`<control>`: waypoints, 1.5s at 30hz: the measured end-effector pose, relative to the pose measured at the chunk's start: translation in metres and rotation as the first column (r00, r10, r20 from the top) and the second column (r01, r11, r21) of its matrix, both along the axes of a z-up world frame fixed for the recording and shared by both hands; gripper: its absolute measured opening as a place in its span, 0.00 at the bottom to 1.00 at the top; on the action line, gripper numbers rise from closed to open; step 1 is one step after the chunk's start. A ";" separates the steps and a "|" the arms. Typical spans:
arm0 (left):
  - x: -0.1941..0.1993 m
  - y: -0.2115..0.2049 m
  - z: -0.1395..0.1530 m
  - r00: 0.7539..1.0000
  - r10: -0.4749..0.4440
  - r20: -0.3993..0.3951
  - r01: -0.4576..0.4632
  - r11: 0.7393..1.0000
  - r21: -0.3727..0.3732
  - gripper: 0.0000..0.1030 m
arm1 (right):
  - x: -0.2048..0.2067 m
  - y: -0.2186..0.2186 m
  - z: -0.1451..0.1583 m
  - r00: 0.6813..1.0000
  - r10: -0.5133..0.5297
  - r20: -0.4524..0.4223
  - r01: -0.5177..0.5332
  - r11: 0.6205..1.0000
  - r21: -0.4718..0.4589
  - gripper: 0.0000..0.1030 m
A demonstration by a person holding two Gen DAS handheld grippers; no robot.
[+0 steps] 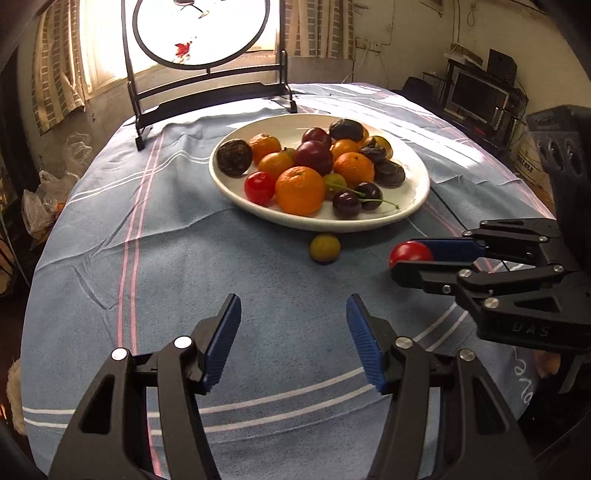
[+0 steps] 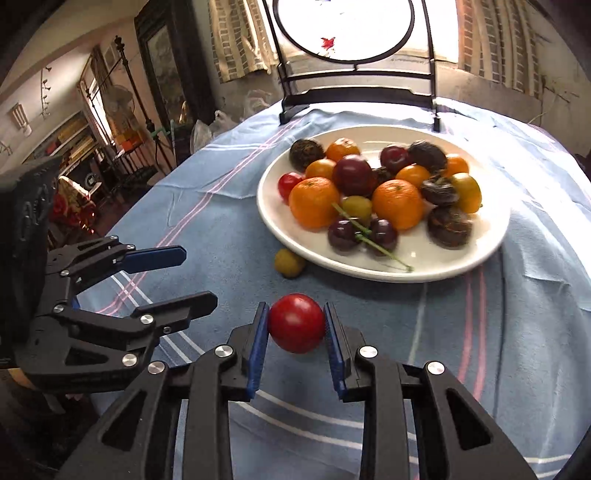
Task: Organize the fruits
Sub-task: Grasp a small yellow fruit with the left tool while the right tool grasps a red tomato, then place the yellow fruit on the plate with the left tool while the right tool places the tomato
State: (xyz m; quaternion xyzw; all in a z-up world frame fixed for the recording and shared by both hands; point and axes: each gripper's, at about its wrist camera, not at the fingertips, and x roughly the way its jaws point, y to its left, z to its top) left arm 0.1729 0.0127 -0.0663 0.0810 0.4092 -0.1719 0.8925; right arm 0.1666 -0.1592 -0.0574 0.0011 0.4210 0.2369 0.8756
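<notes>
A white plate [image 1: 413, 199] [image 2: 480, 254] holds oranges, dark plums, cherries, red tomatoes and dark wrinkled fruits. A small green-yellow fruit [image 1: 324, 248] [image 2: 289, 262] lies on the cloth against the plate's near rim. My right gripper [image 2: 296, 325] [image 1: 400, 256] is shut on a red tomato [image 2: 296, 323] [image 1: 410, 253], held just above the cloth in front of the plate. My left gripper [image 1: 293, 332] [image 2: 195, 275] is open and empty, low over the cloth, left of the right gripper.
The table has a blue striped cloth [image 1: 166, 240]. A black stand with a round painted screen [image 1: 199, 33] is behind the plate. Shelves and a monitor [image 1: 476, 98] are beyond the table's right edge.
</notes>
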 end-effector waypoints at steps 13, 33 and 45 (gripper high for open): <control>0.049 -0.047 -0.019 0.999 -0.017 -0.052 0.023 0.995 0.102 0.29 | -0.018 -0.096 -0.011 0.989 -0.149 0.018 0.146 0.982 0.118 0.29; 0.018 -0.027 0.019 1.000 -0.027 0.016 0.028 0.998 -0.048 0.22 | -0.015 -0.095 0.006 0.993 -0.119 0.015 0.115 0.981 0.157 0.29; 0.121 -0.035 0.037 0.998 0.059 0.007 -0.058 0.994 -0.091 0.22 | 0.111 -0.053 0.059 0.993 -0.112 0.042 0.108 0.990 0.091 0.29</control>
